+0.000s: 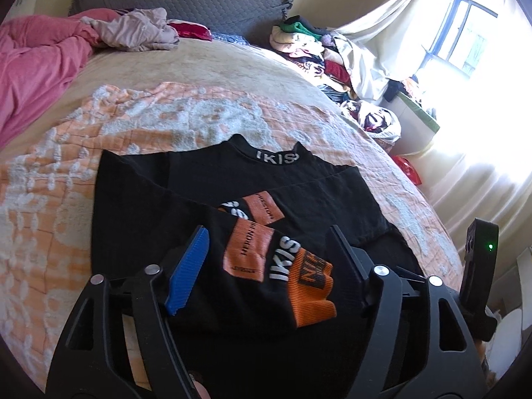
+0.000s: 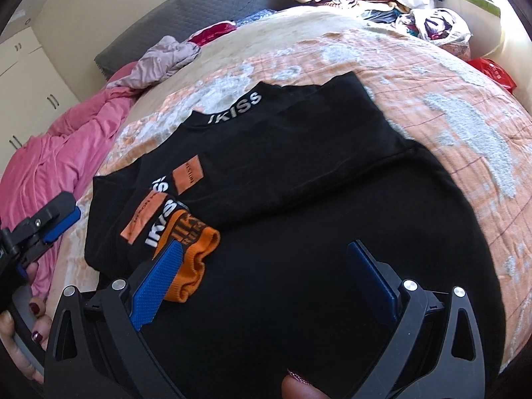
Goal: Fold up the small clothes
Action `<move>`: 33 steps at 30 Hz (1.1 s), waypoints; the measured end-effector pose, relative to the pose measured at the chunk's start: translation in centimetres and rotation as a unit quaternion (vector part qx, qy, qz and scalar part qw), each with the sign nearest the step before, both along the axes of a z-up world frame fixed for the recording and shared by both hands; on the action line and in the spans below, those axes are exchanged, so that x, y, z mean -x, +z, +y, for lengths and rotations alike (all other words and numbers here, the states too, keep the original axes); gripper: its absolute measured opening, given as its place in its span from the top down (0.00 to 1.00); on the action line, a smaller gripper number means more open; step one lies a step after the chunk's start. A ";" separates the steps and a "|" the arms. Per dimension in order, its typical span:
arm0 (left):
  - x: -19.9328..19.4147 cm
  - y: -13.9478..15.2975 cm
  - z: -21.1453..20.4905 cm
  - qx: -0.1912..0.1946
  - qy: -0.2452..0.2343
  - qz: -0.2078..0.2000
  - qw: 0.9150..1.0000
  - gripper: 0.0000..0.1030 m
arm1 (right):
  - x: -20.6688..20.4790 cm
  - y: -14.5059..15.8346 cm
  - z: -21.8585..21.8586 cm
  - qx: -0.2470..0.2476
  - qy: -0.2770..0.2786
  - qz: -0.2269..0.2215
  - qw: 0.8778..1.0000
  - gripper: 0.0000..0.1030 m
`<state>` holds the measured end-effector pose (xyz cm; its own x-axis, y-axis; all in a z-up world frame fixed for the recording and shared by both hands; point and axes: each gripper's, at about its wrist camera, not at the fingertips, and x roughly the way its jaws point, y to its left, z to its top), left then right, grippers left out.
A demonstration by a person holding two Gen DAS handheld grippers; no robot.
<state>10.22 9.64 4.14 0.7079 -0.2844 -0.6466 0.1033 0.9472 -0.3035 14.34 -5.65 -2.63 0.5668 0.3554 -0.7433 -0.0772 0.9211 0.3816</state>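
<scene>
Left gripper (image 1: 266,249) jaws spread wide, sleeve cuff (image 1: 311,287) lain between, ungripped, right gripper (image 2: 262,276) jaws wide over black shirt (image 2: 299,153), nothing held, shirt spread on orange quilt (image 2: 449,106), clothes pile (image 1: 309,46) beyond it.

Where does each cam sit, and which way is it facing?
Left wrist: on the left gripper, angled down at the black sweatshirt on the bed, toward the window; own open fingers show.
Right wrist: on the right gripper, angled down over the sweatshirt toward the wardrobe; own open fingers, the left gripper and hand show.
Shared: sweatshirt, orange cuff, clothes pile.
</scene>
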 end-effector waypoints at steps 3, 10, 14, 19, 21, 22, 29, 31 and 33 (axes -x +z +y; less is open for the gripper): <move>0.0 0.2 1.0 -0.020 0.022 -0.004 1.000 0.28 | -0.5 -0.5 2.0 -0.002 0.022 0.000 1.000 0.05; -0.1 0.5 4.0 -0.033 0.072 -0.004 0.997 0.09 | -1.7 -1.6 5.0 -0.002 0.054 0.008 0.999 0.31; -0.1 0.5 5.5 -0.026 0.092 0.000 0.995 0.09 | -1.9 -1.9 5.7 0.000 0.065 0.008 0.998 0.56; -0.2 0.3 6.8 -0.019 0.110 0.004 0.994 0.09 | -2.1 -1.1 6.4 -0.002 0.094 -0.009 0.996 0.82; 0.0 0.4 7.3 -0.010 0.117 0.005 0.993 0.09 | -1.8 -0.2 6.6 0.001 0.101 -0.031 0.994 0.84; 0.0 0.4 7.6 -0.007 0.120 0.005 0.993 0.09 | -1.8 0.2 6.7 0.004 0.103 -0.041 0.994 0.85; 0.3 0.5 9.5 0.007 0.146 0.005 0.989 0.09 | -1.9 3.4 7.2 0.023 0.121 -0.091 0.988 0.87; 0.3 0.5 10.1 0.014 0.152 0.006 0.988 0.09 | -2.1 4.6 7.4 0.031 0.125 -0.108 0.986 0.87; 0.4 0.5 10.5 0.017 0.157 0.006 0.987 0.09 | -2.3 5.7 7.4 0.044 0.126 -0.123 0.983 0.87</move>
<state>9.84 20.13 4.66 0.7567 -0.0735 -0.6496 -0.1982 0.9211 -0.3350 16.66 1.73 3.08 0.6357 0.4483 -0.6284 -0.3872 0.8894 0.2428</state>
